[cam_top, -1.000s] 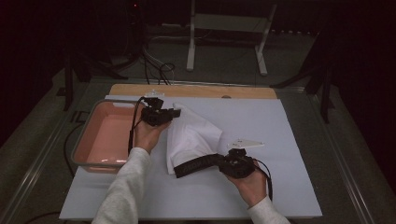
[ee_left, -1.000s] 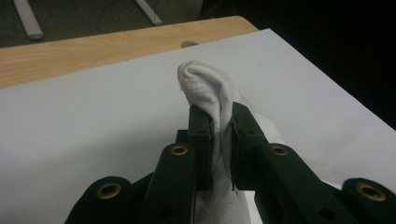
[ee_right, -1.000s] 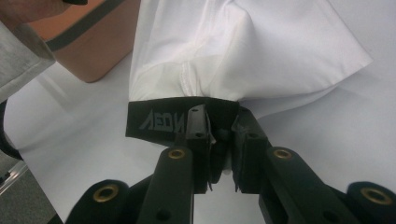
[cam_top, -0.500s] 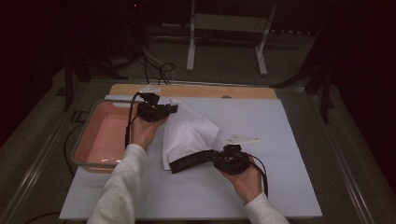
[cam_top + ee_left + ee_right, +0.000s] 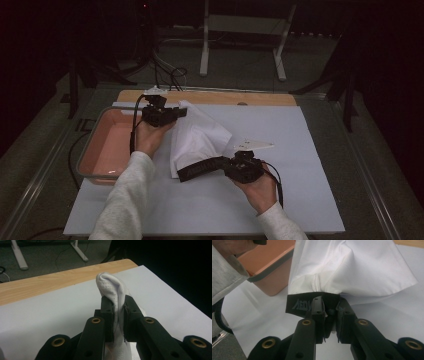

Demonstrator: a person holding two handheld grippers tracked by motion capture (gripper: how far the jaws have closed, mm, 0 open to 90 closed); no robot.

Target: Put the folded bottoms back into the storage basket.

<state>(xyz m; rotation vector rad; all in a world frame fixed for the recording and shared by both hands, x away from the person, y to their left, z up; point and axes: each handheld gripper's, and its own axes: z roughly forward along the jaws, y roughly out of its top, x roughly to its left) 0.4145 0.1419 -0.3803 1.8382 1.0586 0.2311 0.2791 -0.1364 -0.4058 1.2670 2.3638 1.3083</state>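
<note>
White board under me carries the job: my right gripper [image 5: 329,315] clamps the white cloth garment's [image 5: 200,137] black waistband [image 5: 312,303], my left gripper [image 5: 118,312] pinches its far edge beside the salmon plastic tub [image 5: 105,150]. Probably thin grips; a tug could slip it free.

Left gripper [image 5: 119,312] clamped on a bunched fold of white cloth [image 5: 111,286], which sticks up above the jaws over the white surface [image 5: 50,307].
</note>
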